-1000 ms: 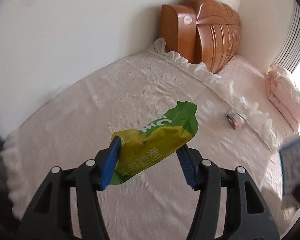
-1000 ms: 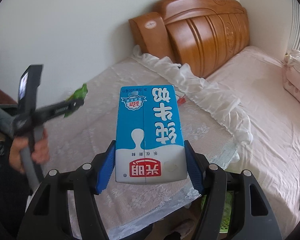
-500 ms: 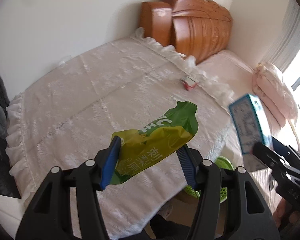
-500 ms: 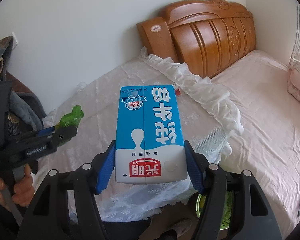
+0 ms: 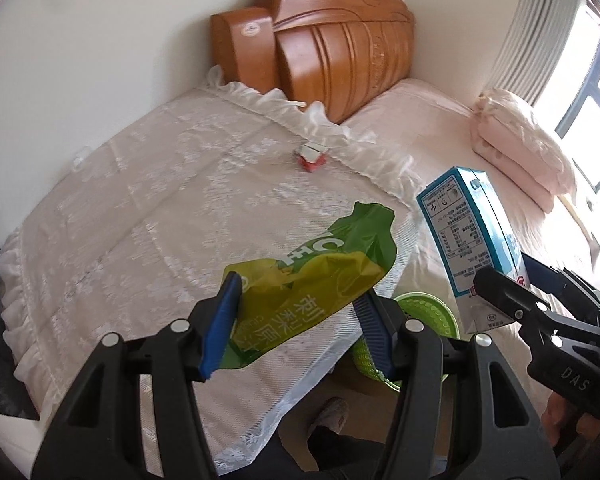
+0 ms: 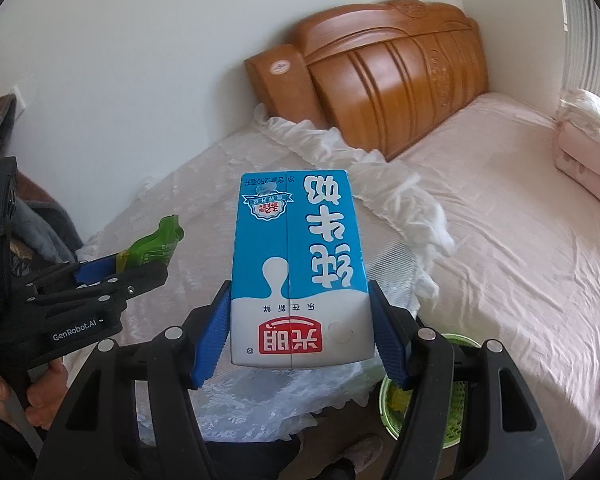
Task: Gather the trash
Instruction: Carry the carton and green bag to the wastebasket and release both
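My left gripper (image 5: 300,316) is shut on a green and yellow snack wrapper (image 5: 316,276) and holds it above the near corner of the lace-covered table (image 5: 140,220). My right gripper (image 6: 300,332) is shut on a blue and white milk carton (image 6: 296,264), held in the air; the carton also shows in the left wrist view (image 5: 468,240). A green mesh trash basket (image 5: 424,316) stands on the floor below, between table and bed; it also shows in the right wrist view (image 6: 456,396). A small red and white piece of trash (image 5: 312,156) lies on the table's far side.
A bed with a pink sheet (image 6: 520,240) lies to the right, with folded pink bedding (image 5: 520,144) and a wooden headboard (image 6: 392,68). A white wall runs behind. Dark clothing (image 6: 32,224) lies at the left. A slippered foot (image 5: 332,416) is on the floor.
Both grippers have pulled back from the table toward its near corner, each keeping its load. The green basket has come into fuller view below, and the right gripper with the carton now shows closer beside the left.
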`<control>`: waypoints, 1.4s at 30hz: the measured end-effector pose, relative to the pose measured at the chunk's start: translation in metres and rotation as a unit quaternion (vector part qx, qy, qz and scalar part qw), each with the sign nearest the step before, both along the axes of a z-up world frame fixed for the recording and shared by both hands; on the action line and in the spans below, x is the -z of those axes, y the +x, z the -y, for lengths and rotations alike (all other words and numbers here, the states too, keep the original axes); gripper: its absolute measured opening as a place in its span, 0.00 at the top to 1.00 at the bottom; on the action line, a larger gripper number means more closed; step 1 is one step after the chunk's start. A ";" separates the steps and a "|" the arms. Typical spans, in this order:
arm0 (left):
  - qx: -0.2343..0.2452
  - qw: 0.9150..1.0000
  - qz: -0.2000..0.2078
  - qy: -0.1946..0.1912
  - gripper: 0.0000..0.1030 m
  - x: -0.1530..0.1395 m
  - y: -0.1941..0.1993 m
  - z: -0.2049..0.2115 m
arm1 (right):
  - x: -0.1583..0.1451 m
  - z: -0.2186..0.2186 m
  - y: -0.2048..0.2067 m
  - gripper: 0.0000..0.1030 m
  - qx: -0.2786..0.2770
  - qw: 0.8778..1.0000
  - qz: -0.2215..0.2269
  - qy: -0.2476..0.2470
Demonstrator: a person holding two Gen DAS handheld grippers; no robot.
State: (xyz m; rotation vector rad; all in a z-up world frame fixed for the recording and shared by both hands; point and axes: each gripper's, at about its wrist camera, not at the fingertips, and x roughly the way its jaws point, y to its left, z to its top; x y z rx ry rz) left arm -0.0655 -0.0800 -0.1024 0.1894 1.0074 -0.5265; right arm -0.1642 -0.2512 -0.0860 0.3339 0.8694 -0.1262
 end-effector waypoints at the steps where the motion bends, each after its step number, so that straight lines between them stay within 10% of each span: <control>1: 0.004 1.000 0.000 0.001 0.46 0.000 -0.001 0.003 | 0.001 0.005 -0.005 0.37 0.010 1.000 -0.002 -0.001; 21: 0.106 0.994 -0.010 0.013 0.46 0.009 -0.040 0.070 | 0.125 0.114 -0.092 0.36 0.202 0.967 -0.156 -0.005; 26: 0.112 0.994 -0.012 0.014 0.46 0.011 -0.049 0.079 | 0.153 0.123 -0.090 0.12 0.216 0.957 -0.190 -0.019; 42: 0.139 0.990 -0.015 0.016 0.46 0.017 -0.091 0.120 | 0.094 0.160 -0.142 0.03 0.241 0.961 -0.138 -0.006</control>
